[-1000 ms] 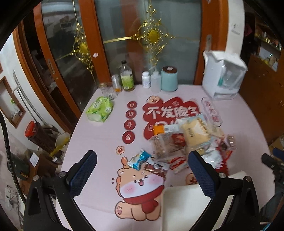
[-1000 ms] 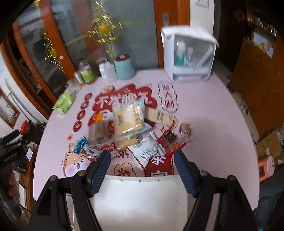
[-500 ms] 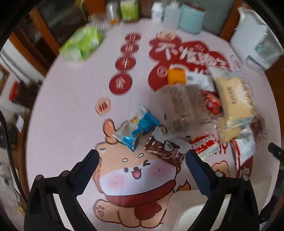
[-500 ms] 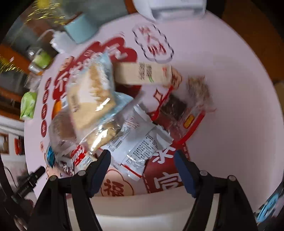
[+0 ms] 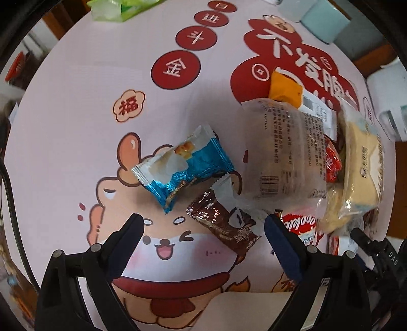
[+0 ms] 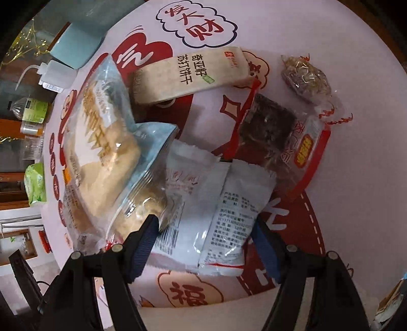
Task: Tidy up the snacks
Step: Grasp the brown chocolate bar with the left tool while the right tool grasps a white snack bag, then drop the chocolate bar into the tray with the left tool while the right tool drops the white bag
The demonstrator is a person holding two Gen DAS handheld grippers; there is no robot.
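Observation:
A pile of snack packs lies on a pink printed tablecloth (image 5: 76, 107). My left gripper (image 5: 203, 226) is open, low over a brown chocolate pack (image 5: 223, 224), with a blue wafer pack (image 5: 183, 168) just beyond. My right gripper (image 6: 206, 229) is open, its jaws either side of a white pack (image 6: 216, 211) with printed text. A bread pack (image 6: 104, 147), a cracker box (image 6: 188, 73), a dark bar in red wrapping (image 6: 269, 127) and a nut bar (image 6: 305, 76) lie around it.
A large clear bread pack (image 5: 285, 150), an orange pack (image 5: 285, 91) and a red pack (image 5: 300, 226) lie right of the left gripper. A teal canister (image 6: 76, 45), bottles (image 6: 33, 109) and green tissues (image 5: 119, 10) stand at the far edge. A white tray edge (image 5: 254, 313) is below.
Both grippers have come down and forward toward the snacks. The left now hovers over the brown pack; the right now straddles the white pack. Both stay open.

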